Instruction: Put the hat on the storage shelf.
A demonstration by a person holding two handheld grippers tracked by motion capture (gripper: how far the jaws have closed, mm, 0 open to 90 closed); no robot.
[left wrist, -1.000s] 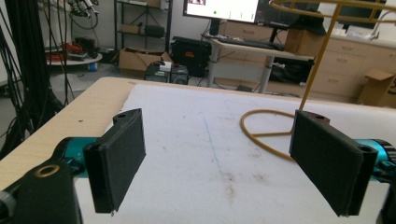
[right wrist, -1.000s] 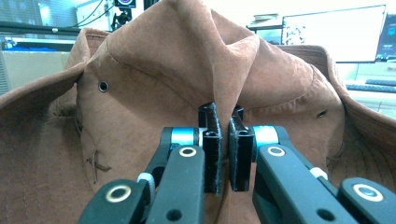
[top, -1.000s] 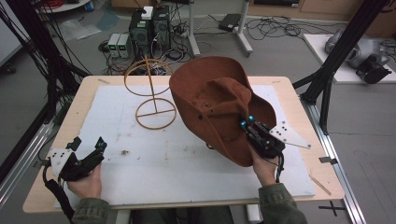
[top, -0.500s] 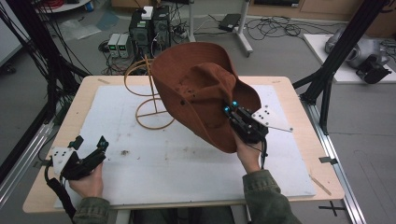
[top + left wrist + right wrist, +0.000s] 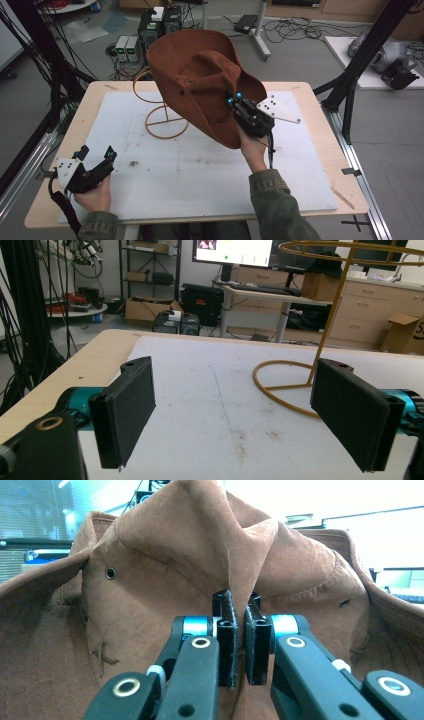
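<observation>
The right tool [image 5: 239, 103] pinches only a fold of the brown hat [image 5: 200, 75], held aloft over the wire stand [image 5: 162, 117] near the desk's far edge — it may slip free — while the left tool [image 5: 95, 155] rests wide open, empty.

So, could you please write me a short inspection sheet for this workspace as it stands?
Surface: wooden table under a white mat with dark scuffs.
Job's things: brown hat held off the mat, tilted, in front of the yellow wire stand, which stands upright on the mat.
Clutter: nothing seen on the mat.
Grippers: right tool shut on a fold of the hat; left tool open, holding nothing, low over the mat's near left corner.
Cables: black cable trails from the left tool.
Surroundings: floor cables, electronics boxes, black frame poles.
</observation>
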